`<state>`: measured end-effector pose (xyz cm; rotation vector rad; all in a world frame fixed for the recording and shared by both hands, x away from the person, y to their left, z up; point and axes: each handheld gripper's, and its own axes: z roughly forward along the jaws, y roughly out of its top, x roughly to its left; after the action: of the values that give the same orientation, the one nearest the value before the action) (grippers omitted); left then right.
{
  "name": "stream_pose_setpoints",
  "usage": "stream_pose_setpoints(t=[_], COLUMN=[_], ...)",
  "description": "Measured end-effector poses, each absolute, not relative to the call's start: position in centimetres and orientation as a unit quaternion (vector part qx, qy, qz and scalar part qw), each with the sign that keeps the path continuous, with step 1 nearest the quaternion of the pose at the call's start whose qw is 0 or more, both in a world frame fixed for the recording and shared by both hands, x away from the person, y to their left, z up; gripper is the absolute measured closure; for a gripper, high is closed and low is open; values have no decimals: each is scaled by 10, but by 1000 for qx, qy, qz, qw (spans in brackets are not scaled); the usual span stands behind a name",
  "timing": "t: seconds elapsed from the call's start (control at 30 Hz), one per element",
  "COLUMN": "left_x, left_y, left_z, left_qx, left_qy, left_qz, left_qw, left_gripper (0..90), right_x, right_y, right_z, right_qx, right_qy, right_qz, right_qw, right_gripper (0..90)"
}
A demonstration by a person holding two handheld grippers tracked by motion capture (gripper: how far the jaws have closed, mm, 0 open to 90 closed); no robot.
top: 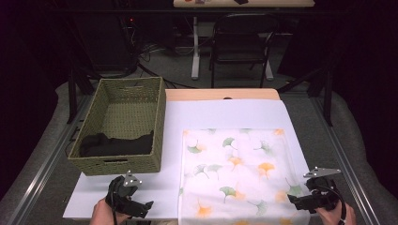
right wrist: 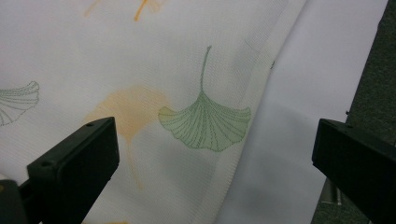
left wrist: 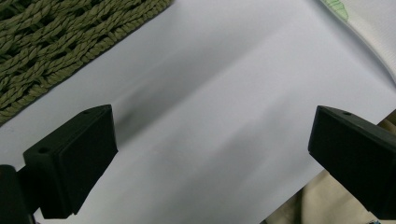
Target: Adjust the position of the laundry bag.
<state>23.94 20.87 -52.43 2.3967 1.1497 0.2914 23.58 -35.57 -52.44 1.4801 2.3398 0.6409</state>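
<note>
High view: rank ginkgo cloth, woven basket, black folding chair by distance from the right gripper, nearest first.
From the right gripper:
1. Ginkgo cloth, beside it, near right of table.
2. Woven basket, across the table on the left.
3. Black folding chair, beyond the table's far edge.

Light falls from above onto the white sheet (top: 141,197) and the leaf-printed cloth (top: 239,173), which read bright, almost washed out, while the room behind sinks into near black. The high view is soft and grainy. In the left gripper view, smeared shadows streak the sheet, perhaps motion blur; the near jaws look unsharp.
</note>
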Motion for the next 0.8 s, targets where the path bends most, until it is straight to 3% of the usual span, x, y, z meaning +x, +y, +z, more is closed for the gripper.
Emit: stream_pose_setpoints(t=[0.8], left_x=[241], left_y=[180], left_z=[-522], left_qx=[881], left_qy=[398], left_qz=[86], left_qw=[240], left_gripper=[0], right_x=[246], right_y=[-350], right_z=[-525], right_qx=[507], right_qy=[819], right_qz=[226], right_qw=[142], right_gripper=[0])
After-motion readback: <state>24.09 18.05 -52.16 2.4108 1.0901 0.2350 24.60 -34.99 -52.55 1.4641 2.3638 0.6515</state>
